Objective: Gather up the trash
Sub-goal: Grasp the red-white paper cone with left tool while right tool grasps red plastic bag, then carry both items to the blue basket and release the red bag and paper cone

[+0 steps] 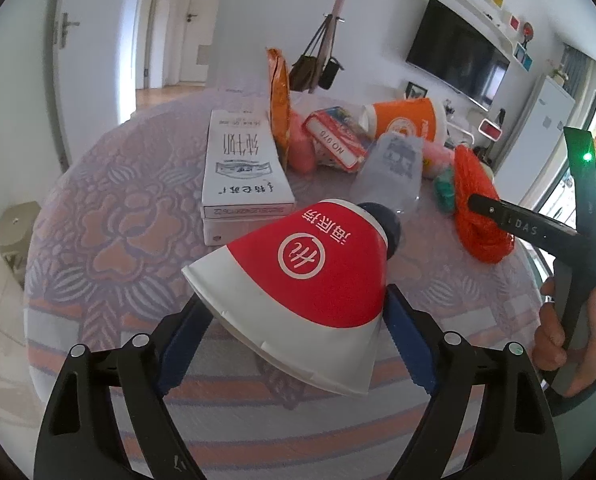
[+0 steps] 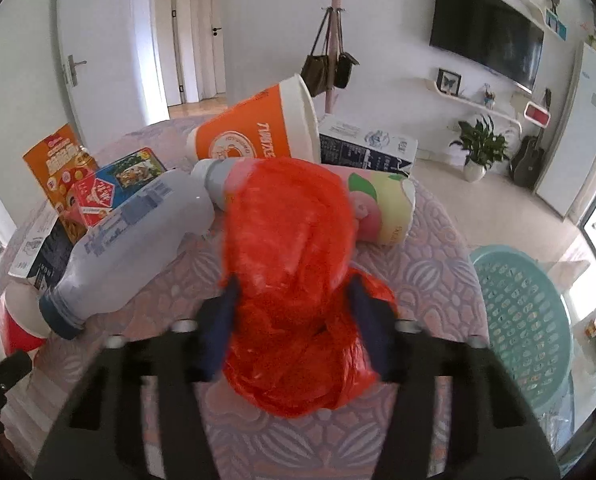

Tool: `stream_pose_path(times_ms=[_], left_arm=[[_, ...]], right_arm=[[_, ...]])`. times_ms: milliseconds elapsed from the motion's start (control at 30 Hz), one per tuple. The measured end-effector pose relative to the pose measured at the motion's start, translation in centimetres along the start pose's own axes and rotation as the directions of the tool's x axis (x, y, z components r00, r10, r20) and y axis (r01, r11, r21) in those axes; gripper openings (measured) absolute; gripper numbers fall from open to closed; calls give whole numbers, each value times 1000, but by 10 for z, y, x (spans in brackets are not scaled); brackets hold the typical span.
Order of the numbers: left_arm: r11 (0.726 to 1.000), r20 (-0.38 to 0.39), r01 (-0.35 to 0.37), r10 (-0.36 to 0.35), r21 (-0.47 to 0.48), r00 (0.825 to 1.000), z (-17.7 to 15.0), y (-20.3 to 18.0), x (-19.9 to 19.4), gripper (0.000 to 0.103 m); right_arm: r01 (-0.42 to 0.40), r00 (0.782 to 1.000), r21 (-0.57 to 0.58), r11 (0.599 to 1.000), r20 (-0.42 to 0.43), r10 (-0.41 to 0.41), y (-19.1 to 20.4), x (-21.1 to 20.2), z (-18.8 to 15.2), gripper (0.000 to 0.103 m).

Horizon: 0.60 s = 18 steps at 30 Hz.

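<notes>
At nine o'clock on our patterned table (image 1: 98, 208), our left gripper (image 1: 294, 320) clamps a flattened red-and-white paper cup (image 1: 298, 280); at three o'clock our right gripper (image 2: 294, 320) clamps a crumpled red plastic bag (image 2: 290, 248), with a teal basket (image 2: 526, 320) beyond the table's edge

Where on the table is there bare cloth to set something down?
Bare cloth lies left of the white carton and along the near table edge. It is crowded between the orange cup, clear bottle and red bag.
</notes>
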<state>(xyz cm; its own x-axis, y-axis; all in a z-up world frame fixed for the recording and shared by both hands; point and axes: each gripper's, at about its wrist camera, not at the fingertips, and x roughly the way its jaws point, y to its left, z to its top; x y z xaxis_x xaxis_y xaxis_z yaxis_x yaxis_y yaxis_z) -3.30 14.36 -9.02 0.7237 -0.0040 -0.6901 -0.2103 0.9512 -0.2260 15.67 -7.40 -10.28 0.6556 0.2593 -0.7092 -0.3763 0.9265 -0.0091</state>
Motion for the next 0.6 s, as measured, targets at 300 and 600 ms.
stream_pose_path(times_ms=[300,600], left_arm=[[998,113,52,-56,43,992,9,-20,-41,82],[978,152,116,-143,175,978,63,-99,-41,83]], right_arm=[[-32,989,27,999,147,28,-11,-41,-3,24],[26,965,150,988,254,-64,-81,-91,14,24]])
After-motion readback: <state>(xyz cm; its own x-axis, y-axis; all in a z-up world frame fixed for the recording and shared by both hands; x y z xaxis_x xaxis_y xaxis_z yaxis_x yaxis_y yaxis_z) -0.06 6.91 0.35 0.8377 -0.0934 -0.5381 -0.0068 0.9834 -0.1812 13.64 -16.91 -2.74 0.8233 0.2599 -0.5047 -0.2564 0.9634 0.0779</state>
